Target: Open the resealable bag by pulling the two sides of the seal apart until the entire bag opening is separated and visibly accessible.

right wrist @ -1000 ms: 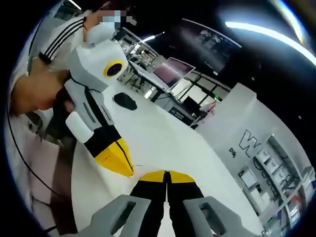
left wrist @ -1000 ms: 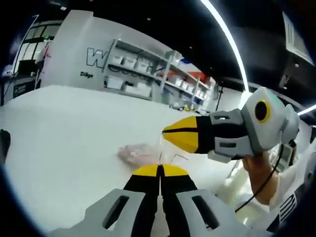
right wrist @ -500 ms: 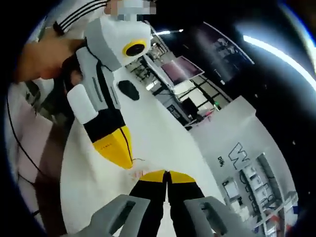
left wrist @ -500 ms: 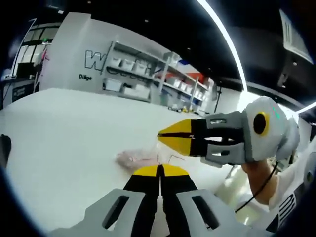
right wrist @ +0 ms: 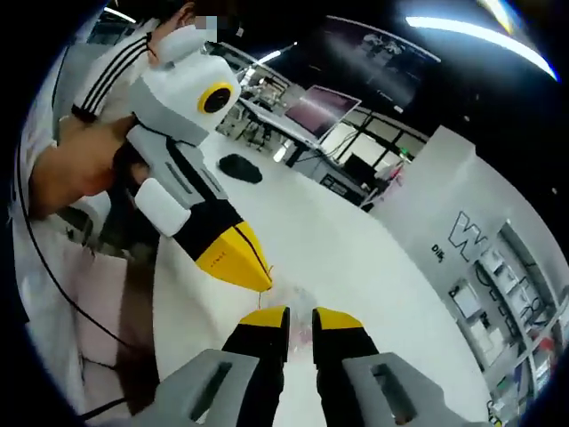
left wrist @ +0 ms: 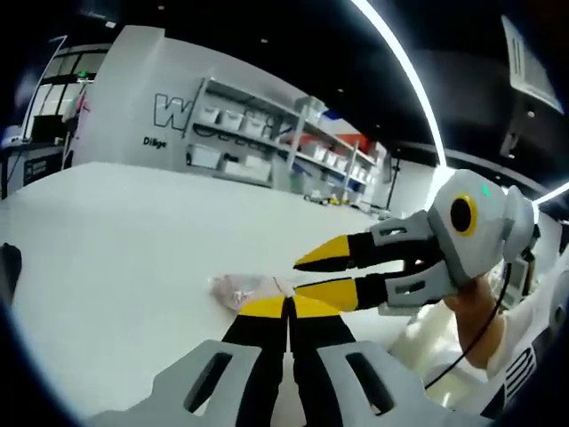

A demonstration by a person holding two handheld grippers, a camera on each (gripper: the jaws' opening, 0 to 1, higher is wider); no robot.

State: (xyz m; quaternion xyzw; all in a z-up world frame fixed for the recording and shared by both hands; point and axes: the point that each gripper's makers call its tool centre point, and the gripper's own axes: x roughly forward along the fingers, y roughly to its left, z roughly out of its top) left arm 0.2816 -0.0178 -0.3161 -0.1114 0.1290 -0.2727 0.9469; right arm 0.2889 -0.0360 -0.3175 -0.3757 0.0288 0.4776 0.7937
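A clear resealable bag (left wrist: pixel 244 286) with pinkish contents lies on the white table (left wrist: pixel 116 240), just beyond my left gripper (left wrist: pixel 287 305). The left jaws are shut, pinching the bag's near edge. My right gripper (left wrist: pixel 299 275) comes in from the right of the left gripper view, its yellow jaws spread apart just above the bag's near end. In the right gripper view my right gripper (right wrist: pixel 300 318) stands open with a clear gap, and the bag (right wrist: pixel 300 298) shows faintly ahead of that gap. There the left gripper (right wrist: pixel 264 283) points in from the left, shut, its tip at the bag.
A black object (right wrist: pixel 238 166) lies further along the table (right wrist: pixel 356 258), also seen as a black object (left wrist: pixel 7 267) at the left rim. Shelving with bins (left wrist: pixel 267 133) stands behind the table. A monitor (right wrist: pixel 316 114) stands beyond it. A person's hand (right wrist: pixel 80 169) holds the left gripper.
My right gripper has gone from shut to open beside the bag. The left gripper stays shut at the bag's edge. Both views have shifted with the hands.
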